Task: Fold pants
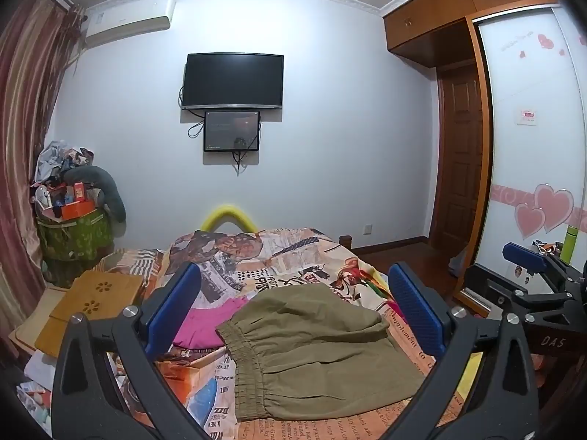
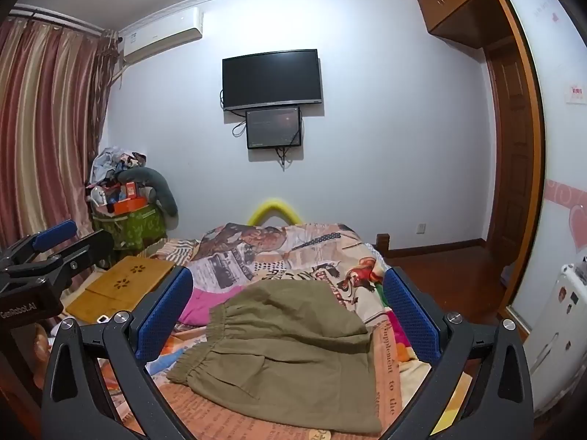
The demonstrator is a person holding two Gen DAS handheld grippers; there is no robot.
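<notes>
Olive-green pants [image 1: 312, 352] lie folded in a compact stack on the patterned bedspread [image 1: 264, 264], elastic waistband toward the left. They also show in the right wrist view [image 2: 286, 359]. My left gripper [image 1: 293, 315] is open and empty, held above the pants with blue pads on either side. My right gripper [image 2: 290, 315] is open and empty too, hovering above the pants. The right gripper also appears at the right edge of the left wrist view [image 1: 528, 278], and the left gripper at the left edge of the right wrist view [image 2: 47, 253].
A pink garment [image 1: 205, 322] lies left of the pants. A wooden lap tray [image 1: 88, 304] sits at the bed's left side. A green bin piled with clutter [image 1: 73, 227] stands by the curtain. A wardrobe [image 1: 532, 146] and door [image 1: 458, 168] stand on the right.
</notes>
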